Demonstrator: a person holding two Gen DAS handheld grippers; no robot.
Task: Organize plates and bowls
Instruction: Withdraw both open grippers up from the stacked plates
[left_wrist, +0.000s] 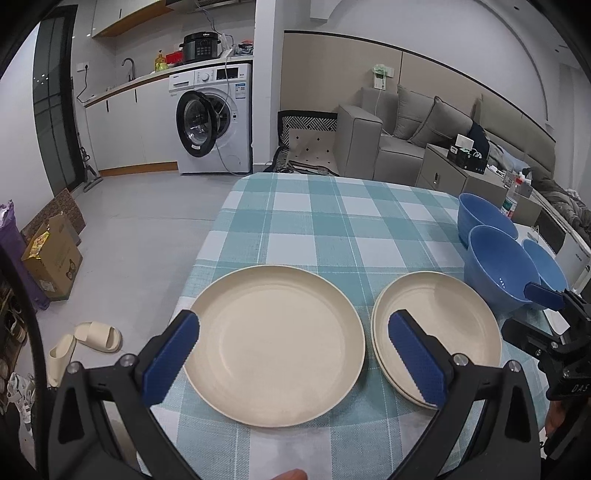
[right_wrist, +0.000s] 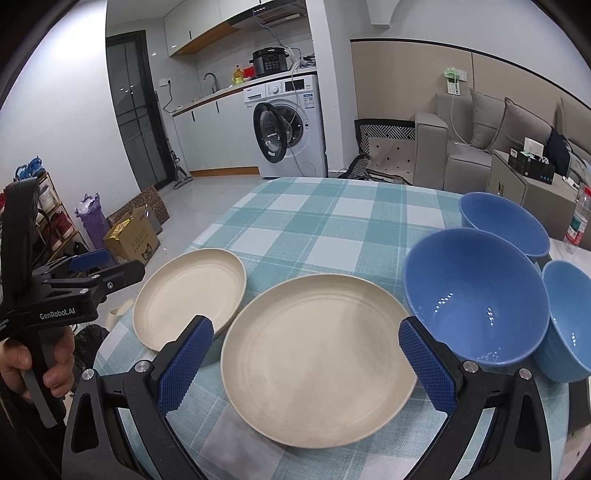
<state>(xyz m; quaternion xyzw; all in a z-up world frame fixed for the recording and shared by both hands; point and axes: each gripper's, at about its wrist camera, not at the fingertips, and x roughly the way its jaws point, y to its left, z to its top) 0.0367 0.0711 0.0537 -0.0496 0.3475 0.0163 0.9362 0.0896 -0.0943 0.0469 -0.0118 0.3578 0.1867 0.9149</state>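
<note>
my left gripper (left_wrist: 293, 341) wide, holding nothing, over single cream plate (left_wrist: 275, 345) | my right gripper (right_wrist: 306, 354) wide, nothing held, over stacked cream plates (right_wrist: 319, 360) | three blue bowls (right_wrist: 476, 295) at 2 o'clock on checked tablecloth (right_wrist: 325, 221)

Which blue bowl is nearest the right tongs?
The big middle bowl, right beside the cream plate. The far bowl sits behind it, the small bowl farther right.
</note>
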